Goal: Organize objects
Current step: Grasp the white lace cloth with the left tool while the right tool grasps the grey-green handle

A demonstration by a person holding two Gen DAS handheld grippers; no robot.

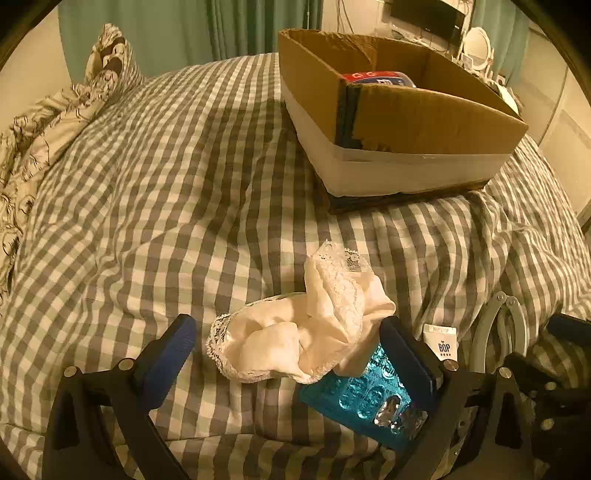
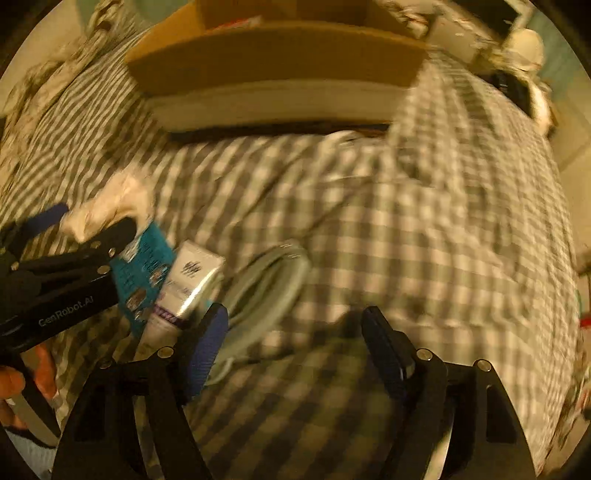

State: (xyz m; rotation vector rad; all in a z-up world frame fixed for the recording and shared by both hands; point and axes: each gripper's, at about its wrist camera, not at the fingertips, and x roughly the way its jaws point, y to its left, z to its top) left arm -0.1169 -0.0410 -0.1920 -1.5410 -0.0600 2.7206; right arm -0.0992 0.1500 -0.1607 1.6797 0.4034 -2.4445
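Note:
A cream lace-trimmed cloth (image 1: 314,332) lies on the checked bed between the open fingers of my left gripper (image 1: 291,350). A teal blister pack (image 1: 365,398) lies under the cloth by the right finger. A white BOP tube (image 1: 441,341) and grey hangers (image 1: 495,332) lie to the right. The cardboard box (image 1: 406,110) stands further back with a red and blue packet (image 1: 376,78) inside. In the blurred right wrist view my right gripper (image 2: 295,343) is open and empty over the bed, beside the hangers (image 2: 269,288), the tube (image 2: 184,288) and the blister pack (image 2: 144,273).
A patterned pillow (image 1: 55,122) lies at the far left of the bed. Green curtains (image 1: 184,29) hang behind. A shelf with a mirror (image 1: 476,44) stands at the back right. The checked duvet (image 1: 166,184) is rumpled.

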